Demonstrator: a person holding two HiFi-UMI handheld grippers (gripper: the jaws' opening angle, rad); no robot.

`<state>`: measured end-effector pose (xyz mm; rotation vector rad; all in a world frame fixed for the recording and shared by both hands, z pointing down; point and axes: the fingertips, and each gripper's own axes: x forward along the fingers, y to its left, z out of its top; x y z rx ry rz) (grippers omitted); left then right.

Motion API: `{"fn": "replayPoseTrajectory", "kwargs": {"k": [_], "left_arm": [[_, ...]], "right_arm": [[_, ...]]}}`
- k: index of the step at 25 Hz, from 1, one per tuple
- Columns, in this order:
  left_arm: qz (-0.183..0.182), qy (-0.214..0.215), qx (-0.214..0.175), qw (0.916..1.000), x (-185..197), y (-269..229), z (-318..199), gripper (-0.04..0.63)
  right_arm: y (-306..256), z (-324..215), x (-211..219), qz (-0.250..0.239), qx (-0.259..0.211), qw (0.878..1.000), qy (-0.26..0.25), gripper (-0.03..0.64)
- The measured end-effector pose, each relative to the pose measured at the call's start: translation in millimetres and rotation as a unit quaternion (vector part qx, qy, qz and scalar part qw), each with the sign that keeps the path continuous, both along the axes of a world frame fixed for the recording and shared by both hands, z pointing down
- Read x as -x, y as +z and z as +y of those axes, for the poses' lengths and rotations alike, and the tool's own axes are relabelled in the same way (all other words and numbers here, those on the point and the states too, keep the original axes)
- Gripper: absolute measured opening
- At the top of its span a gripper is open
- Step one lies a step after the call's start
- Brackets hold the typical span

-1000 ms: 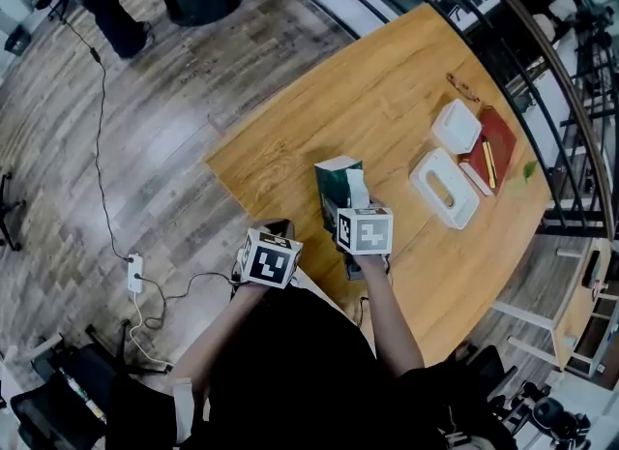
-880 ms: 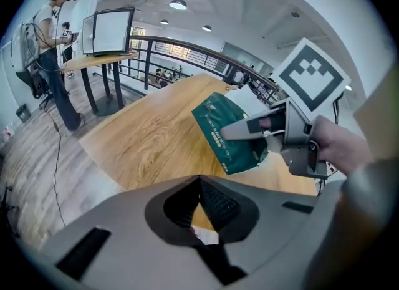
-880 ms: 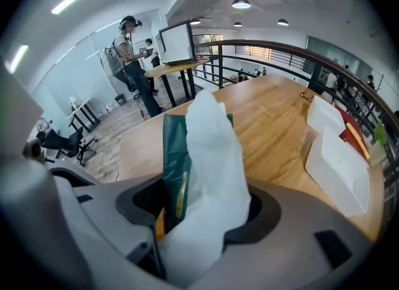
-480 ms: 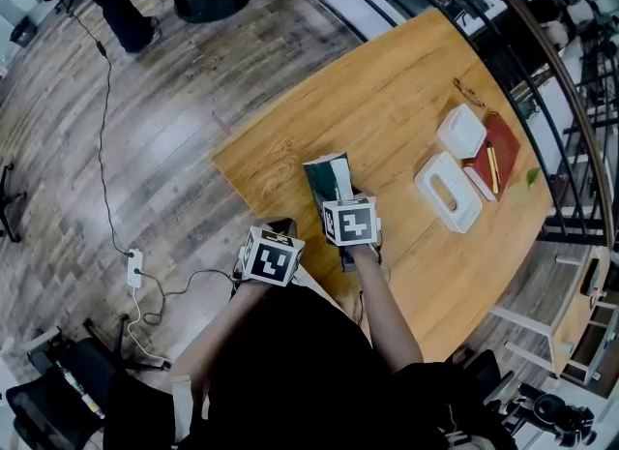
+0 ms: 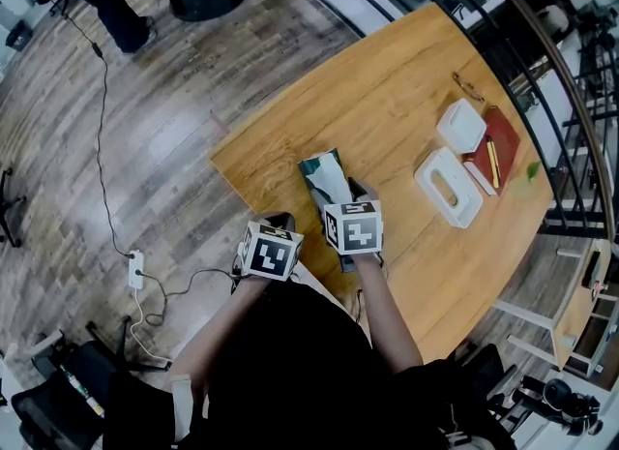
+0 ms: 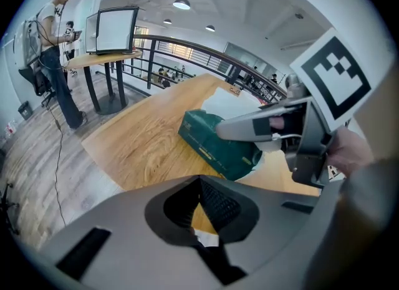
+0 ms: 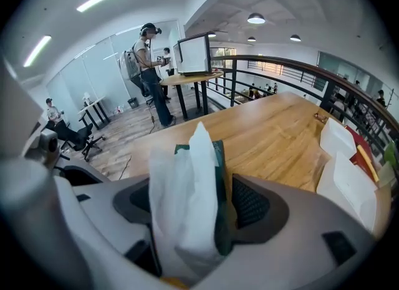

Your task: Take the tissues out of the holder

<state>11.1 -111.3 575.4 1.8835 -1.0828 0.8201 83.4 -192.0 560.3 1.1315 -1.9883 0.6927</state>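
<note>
A dark green tissue pack (image 5: 322,179) with white tissue sticking out of its top lies tilted on the wooden table (image 5: 406,80) near its front edge. My right gripper (image 5: 340,194) reaches over it. In the right gripper view the pack (image 7: 219,176) and its white tissue (image 7: 184,207) stand between the jaws, which are opening; the right pad (image 7: 250,205) shows bare beside the pack. The left gripper view shows the pack (image 6: 218,145) under a finger of the right gripper. My left gripper (image 5: 278,222) hangs off the table's front edge, shut with nothing in it (image 6: 199,180).
A white tissue holder (image 5: 445,188) with a slot lies to the right, its white lid (image 5: 458,126) behind it. A red book with a pen (image 5: 495,153) lies beside them near the railing (image 5: 571,119). A person (image 7: 148,58) stands at a far table. Cables (image 5: 135,269) run over the floor.
The pack has gone from standing upright to lying tilted toward the far left. My right gripper shifted slightly left with it. The left gripper stayed put.
</note>
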Motion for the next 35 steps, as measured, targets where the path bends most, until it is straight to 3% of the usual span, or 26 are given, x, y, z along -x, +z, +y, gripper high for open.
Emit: {"fn": "replayPoseTrajectory", "kwargs": {"k": [6, 13, 19, 22, 35], "left_arm": [[0.003, 0.006, -0.018, 0.9998, -6, -8, -10, 0.009], [0.003, 0.02, -0.026, 0.9995, -16, -11, -1, 0.009], [0.003, 0.031, -0.03, 0.9991, -21, -13, 16, 0.009], [0.001, 0.036, -0.029, 0.9989, -21, -13, 25, 0.009], [0.005, 0.078, -0.04, 0.9961, -34, -19, 65, 0.009]], "right_arm": [[-50, 12, -10, -0.004, -0.037, 0.999, 0.018, 0.33], [-88, 42, -20, -0.042, -0.063, 0.996, 0.04, 0.33], [-84, 73, -18, -0.063, -0.045, 0.996, 0.044, 0.325], [-82, 87, -20, -0.066, -0.05, 0.995, 0.052, 0.248], [-60, 136, -23, -0.08, -0.02, 0.994, 0.075, 0.094]]}}
